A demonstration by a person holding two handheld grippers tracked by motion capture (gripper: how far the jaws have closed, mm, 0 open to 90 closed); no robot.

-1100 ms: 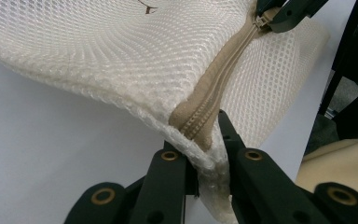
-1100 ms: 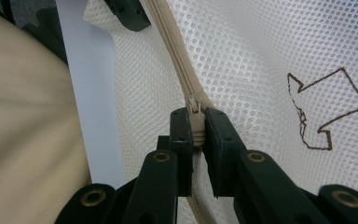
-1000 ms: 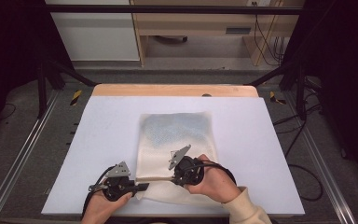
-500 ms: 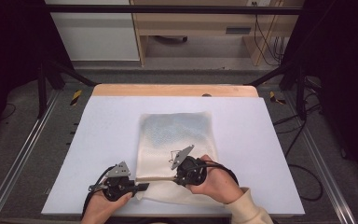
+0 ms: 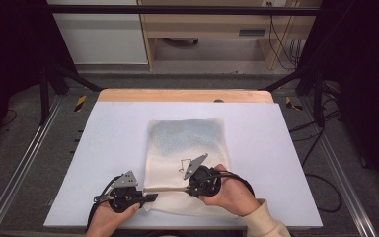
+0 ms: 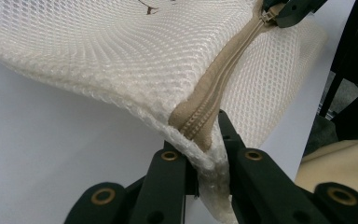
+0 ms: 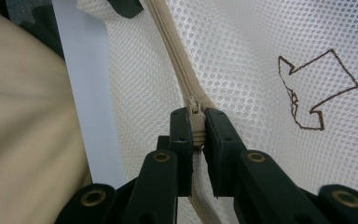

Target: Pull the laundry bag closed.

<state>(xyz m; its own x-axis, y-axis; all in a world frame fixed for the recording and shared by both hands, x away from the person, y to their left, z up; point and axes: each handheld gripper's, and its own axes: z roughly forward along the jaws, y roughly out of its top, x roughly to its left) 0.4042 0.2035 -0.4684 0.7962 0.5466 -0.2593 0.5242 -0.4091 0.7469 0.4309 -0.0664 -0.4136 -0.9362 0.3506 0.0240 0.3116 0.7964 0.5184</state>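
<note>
A white mesh bag (image 5: 187, 140) with a beige zipper (image 5: 168, 188) along its near edge lies on the pale table (image 5: 276, 148). My left gripper (image 5: 153, 197) is shut on the bag's near-left corner at the zipper's end; in the left gripper view its jaws (image 6: 205, 140) pinch mesh (image 6: 98, 56) and zipper tape (image 6: 223, 74). To its right, my right gripper (image 5: 187, 189) is shut on the zipper pull (image 7: 196, 114), seen between its jaws (image 7: 196, 121). The zipper (image 7: 172, 51) runs away toward the left gripper (image 7: 121, 7). A brown outline figure (image 7: 317, 88) marks the mesh.
The table has a wooden strip (image 5: 185, 95) along its far edge and metal rails (image 5: 24, 163) at both sides. Cables (image 5: 325, 187) lie on the floor at the right. A cream sleeve (image 5: 269, 222) comes in at the bottom.
</note>
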